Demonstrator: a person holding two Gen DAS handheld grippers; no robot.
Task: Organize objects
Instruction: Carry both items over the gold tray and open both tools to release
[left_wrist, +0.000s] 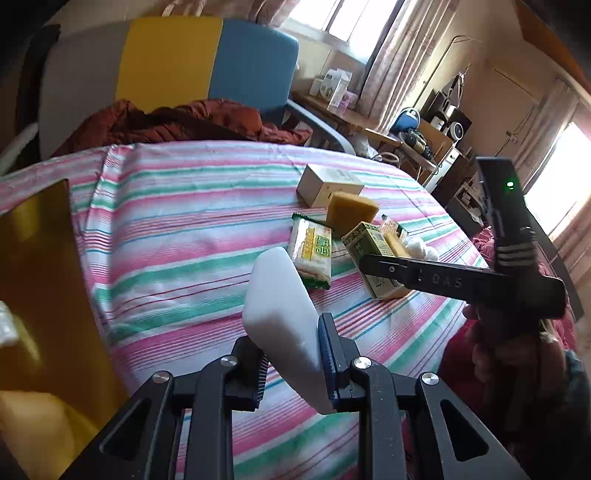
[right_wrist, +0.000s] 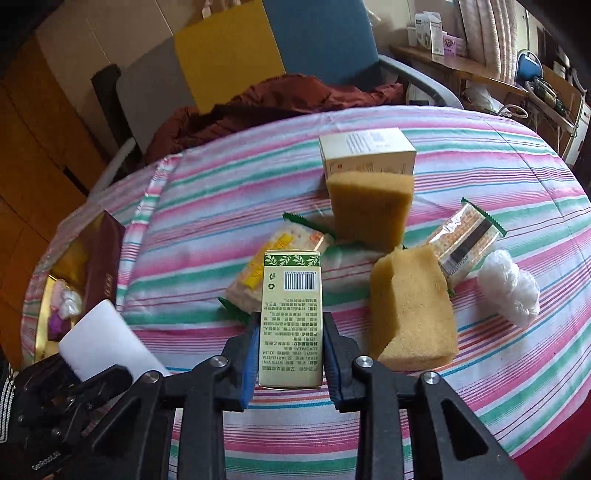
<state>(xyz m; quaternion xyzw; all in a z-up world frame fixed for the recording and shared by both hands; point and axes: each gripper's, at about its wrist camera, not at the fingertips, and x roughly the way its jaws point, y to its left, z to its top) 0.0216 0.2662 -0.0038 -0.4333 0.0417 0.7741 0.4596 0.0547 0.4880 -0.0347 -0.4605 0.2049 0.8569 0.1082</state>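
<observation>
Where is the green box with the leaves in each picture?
Left wrist view: the green box is right of centre, behind the right claw.
Right wrist view: the green box is bottom centre, squeezed in the right claw.
Shared landmark: the yellow sponge before the white box.

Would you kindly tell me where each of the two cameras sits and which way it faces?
Left wrist: on the left claw, facing down across the striped cloth; its fingers clamp a white block; the right claw and a hand show.
Right wrist: on the right claw, clamping a green box beside sponges; the left claw shows.
Shared: cloth, block, box, snack pack.
</observation>
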